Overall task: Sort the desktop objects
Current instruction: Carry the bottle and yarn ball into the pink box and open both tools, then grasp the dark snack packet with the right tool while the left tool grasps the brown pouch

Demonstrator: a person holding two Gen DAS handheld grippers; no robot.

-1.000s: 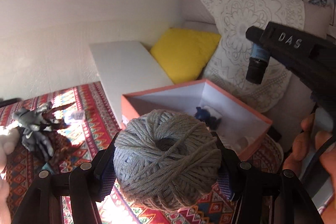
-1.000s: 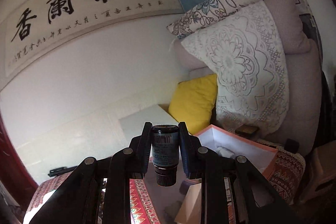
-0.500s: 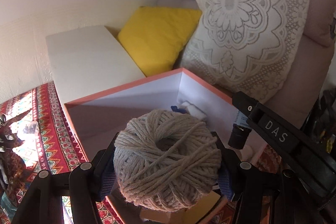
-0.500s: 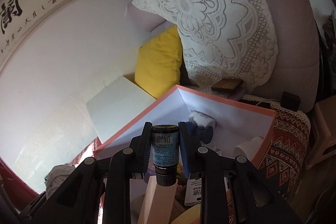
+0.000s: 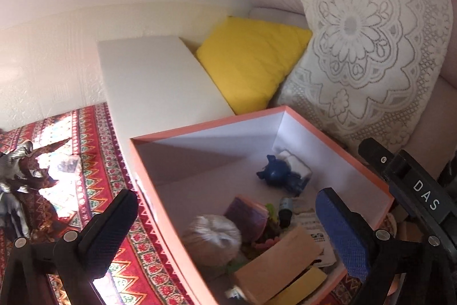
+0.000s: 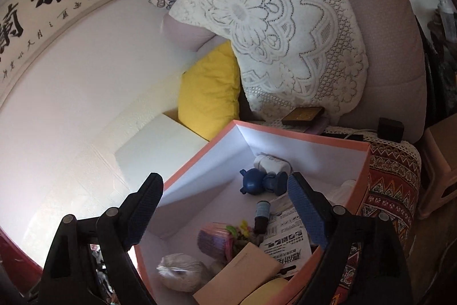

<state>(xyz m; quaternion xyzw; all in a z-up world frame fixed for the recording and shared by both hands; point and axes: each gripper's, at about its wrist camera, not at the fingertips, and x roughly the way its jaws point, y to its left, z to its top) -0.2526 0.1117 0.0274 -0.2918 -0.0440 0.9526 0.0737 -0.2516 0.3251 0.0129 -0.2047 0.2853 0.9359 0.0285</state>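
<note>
Two grippers, left [image 5: 228, 230] and right [image 6: 225, 210], both spread and empty, over one box [image 5: 200, 127] holding one yarn ball [image 5: 211, 239] at 7 o'clock, one bottle [image 6: 261, 215] centrally.

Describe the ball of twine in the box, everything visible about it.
The ball of twine is a round, pale grey-beige ball of wound cord, motion-blurred in both views. It is inside the orange box, near the wall closest to the cameras. No gripper holds it: the left gripper and right gripper are both open above the box. A purple block lies just behind it and a tan cardboard box beside it; whether they touch cannot be told.
</note>
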